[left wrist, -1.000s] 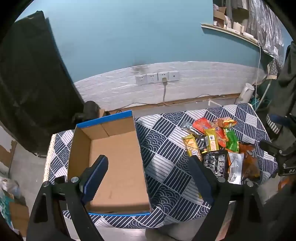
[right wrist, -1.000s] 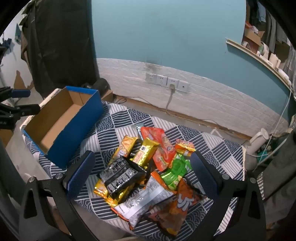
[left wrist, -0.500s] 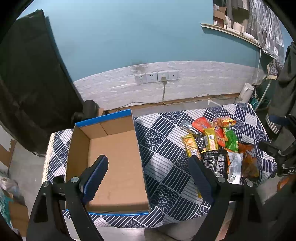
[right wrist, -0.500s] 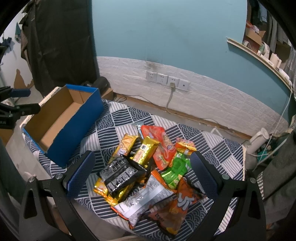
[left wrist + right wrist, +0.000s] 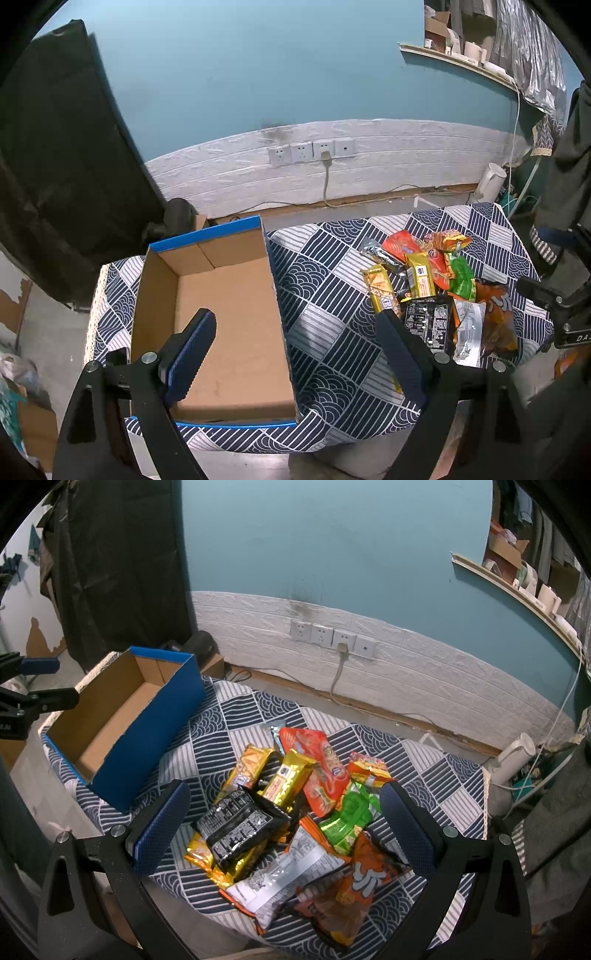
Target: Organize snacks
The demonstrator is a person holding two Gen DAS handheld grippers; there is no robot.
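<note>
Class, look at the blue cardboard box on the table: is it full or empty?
Empty. The blue cardboard box shows only its bare brown floor; the snack packets all lie on the tablecloth beside it.

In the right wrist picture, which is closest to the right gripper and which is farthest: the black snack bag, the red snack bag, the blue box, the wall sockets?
From the right gripper:
1. Black snack bag, between the fingers, left of middle.
2. Red snack bag, behind the pile's middle.
3. Blue box, far left on the cloth.
4. Wall sockets, on the back wall.

Open box sits on the tabletop at frame left; snack packets are heaped at right, wall sockets behind, upper centre.
</note>
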